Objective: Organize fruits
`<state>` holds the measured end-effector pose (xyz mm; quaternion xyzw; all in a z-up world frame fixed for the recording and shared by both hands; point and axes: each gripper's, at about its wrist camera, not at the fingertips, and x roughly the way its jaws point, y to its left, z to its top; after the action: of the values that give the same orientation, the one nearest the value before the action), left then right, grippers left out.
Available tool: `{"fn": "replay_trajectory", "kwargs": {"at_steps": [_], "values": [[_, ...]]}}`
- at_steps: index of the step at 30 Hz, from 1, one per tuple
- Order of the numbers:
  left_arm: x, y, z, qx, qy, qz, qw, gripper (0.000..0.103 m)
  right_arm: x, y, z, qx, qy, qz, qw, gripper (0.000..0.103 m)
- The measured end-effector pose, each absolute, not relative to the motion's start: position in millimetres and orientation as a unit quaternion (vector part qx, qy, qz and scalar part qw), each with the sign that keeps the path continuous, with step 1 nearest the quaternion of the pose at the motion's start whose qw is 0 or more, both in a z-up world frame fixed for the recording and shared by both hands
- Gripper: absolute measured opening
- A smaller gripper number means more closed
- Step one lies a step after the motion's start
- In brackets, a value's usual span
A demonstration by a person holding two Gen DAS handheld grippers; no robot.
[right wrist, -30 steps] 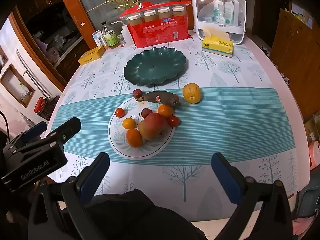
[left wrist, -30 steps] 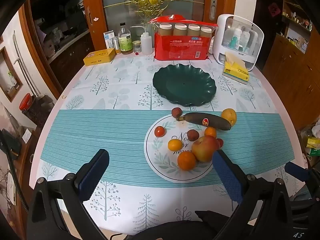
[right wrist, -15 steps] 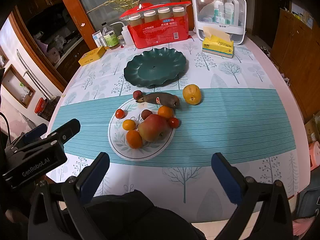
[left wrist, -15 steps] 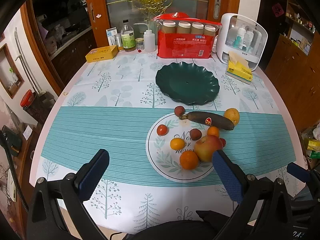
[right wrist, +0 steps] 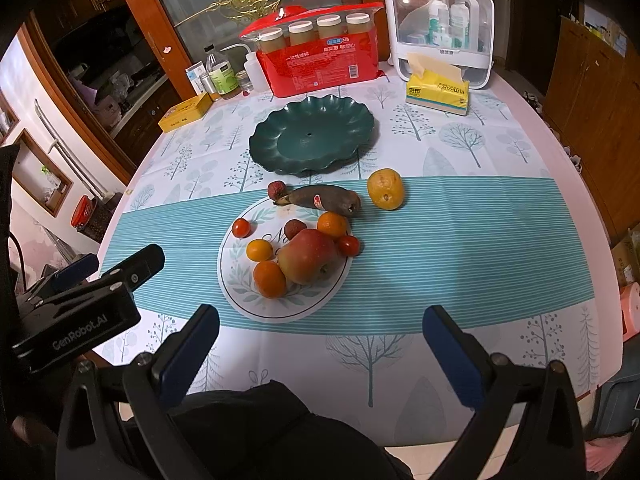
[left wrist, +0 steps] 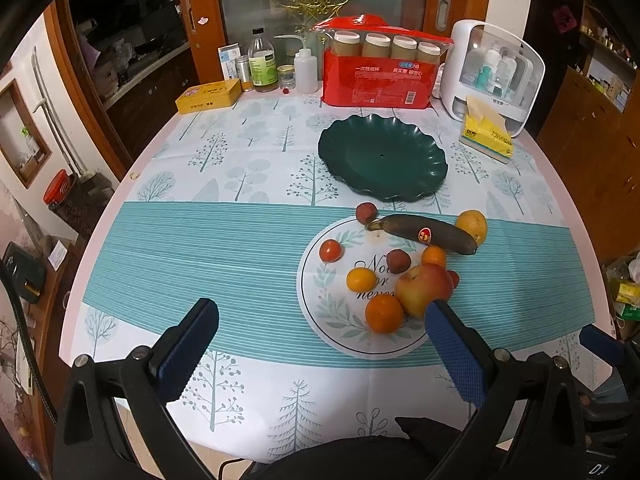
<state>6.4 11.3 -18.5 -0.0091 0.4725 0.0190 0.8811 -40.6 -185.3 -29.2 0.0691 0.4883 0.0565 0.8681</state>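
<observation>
Nothing sorted yet: the green plate [right wrist: 312, 136] at the far side sits empty, fruit [right wrist: 308, 256] clustered nearer. Left gripper [left wrist: 320, 344] and right gripper [right wrist: 320, 340] hover near, jaws spread, holding nothing.

A: dark green scalloped plate [left wrist: 382, 158], desk cloth [left wrist: 224, 248] teal-striped with pale tree prints.

B: yep, banana [left wrist: 426, 232] gone near black, apple [left wrist: 424, 288] red-yellow, red cup pack [right wrist: 320, 62], yellow tissue box [right wrist: 438, 90].
</observation>
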Motion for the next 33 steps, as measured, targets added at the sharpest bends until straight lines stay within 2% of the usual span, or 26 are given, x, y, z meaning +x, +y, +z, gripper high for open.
{"fn": "replay_trajectory", "kwargs": {"at_steps": [19,33], "values": [[21,10,-15,0.002,0.481,0.044,0.876,0.102,-33,-195,-30,0.076,0.476,0.066,0.874,0.102],[72,8,-11,-0.018,0.51,0.041,0.859,0.102,1,-212,-31,0.07,0.472,0.044,0.878,0.102]]}}
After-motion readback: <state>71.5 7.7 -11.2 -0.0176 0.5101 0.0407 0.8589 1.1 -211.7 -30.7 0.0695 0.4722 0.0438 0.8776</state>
